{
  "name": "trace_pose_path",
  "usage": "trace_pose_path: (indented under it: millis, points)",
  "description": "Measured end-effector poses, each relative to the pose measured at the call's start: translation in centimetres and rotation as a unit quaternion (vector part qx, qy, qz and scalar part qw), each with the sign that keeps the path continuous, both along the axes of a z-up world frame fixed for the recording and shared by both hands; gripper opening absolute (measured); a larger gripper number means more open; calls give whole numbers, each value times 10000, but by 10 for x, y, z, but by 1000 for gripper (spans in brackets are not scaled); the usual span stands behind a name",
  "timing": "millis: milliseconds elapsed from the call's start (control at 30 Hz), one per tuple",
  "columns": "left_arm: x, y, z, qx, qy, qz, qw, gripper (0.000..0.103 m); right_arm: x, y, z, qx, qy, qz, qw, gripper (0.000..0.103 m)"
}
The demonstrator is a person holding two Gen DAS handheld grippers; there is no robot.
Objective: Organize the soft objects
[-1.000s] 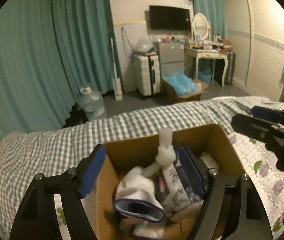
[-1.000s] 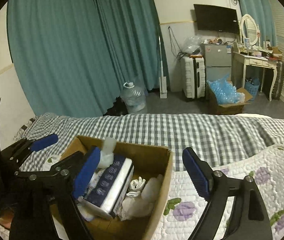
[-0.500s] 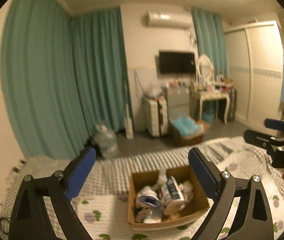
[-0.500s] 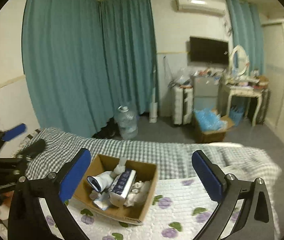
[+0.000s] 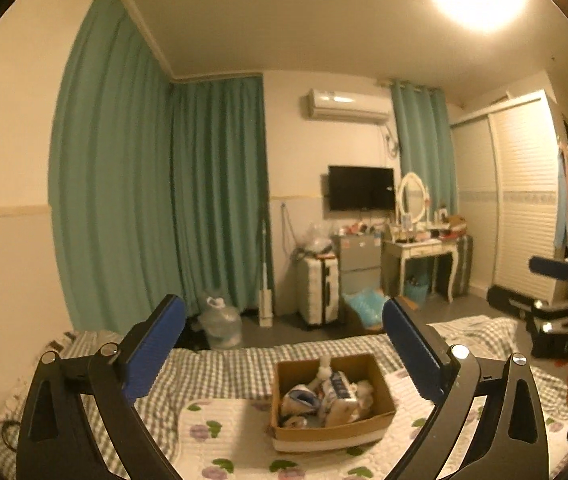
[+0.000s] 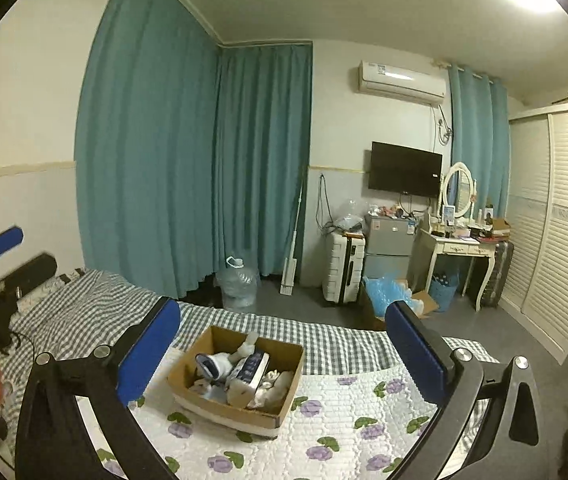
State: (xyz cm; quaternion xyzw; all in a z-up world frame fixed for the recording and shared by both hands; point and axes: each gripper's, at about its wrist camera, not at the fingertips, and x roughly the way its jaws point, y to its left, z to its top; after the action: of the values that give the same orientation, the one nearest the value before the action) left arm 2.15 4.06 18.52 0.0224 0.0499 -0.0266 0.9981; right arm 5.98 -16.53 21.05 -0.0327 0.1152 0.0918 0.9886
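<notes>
A cardboard box [image 5: 380,421] [image 6: 284,396] stands on the bed, filled with soft things: a white and blue rolled cloth [image 6: 213,364], a dark blue patterned pack [image 6: 249,368], white socks [image 6: 273,380] and a white knotted piece [image 5: 325,365]. My left gripper [image 5: 279,340] is open and empty, held high and well back from the box. My right gripper [image 6: 281,340] is open and empty too, also high above the bed. Each gripper shows at the edge of the other's view.
The bed has a floral quilt [image 6: 344,432] over a checked sheet [image 6: 83,308]. Beyond it are teal curtains [image 6: 187,168], a water jug [image 6: 237,284], a white suitcase [image 6: 344,268], a dressing table [image 6: 462,248] and a floor box of blue plastic [image 6: 388,294].
Both grippers have pulled up and back from the box, which now looks small and far. Both stay open and empty. The box contents look unchanged.
</notes>
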Motion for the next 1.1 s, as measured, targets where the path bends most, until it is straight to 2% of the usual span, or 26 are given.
trace_pose_path:
  millis: [167,233,400,567,667,800,1100]
  points:
    - [-2,4,-32,58,-75,377,9992,101,6,10,-44,57,-13,-25,10000,103]
    - [3,8,-56,-2,-80,605,9981,101,13,13,-65,115,-87,-73,9999,103]
    - [36,18,-119,-85,495,796,9956,101,40,21,-119,72,62,-109,9999,103]
    - [61,7,-171,250,787,885,9926,101,67,30,-187,48,597,-101,9982,103]
    - [62,6,-191,165,962,756,9924,101,78,31,-215,32,868,-139,9961,103]
    - [63,6,-203,182,1114,735,9909,101,82,28,-223,16,969,-197,9951,103]
    - [59,0,-203,213,1076,624,9920,101,76,25,-217,119,956,-184,9952,103]
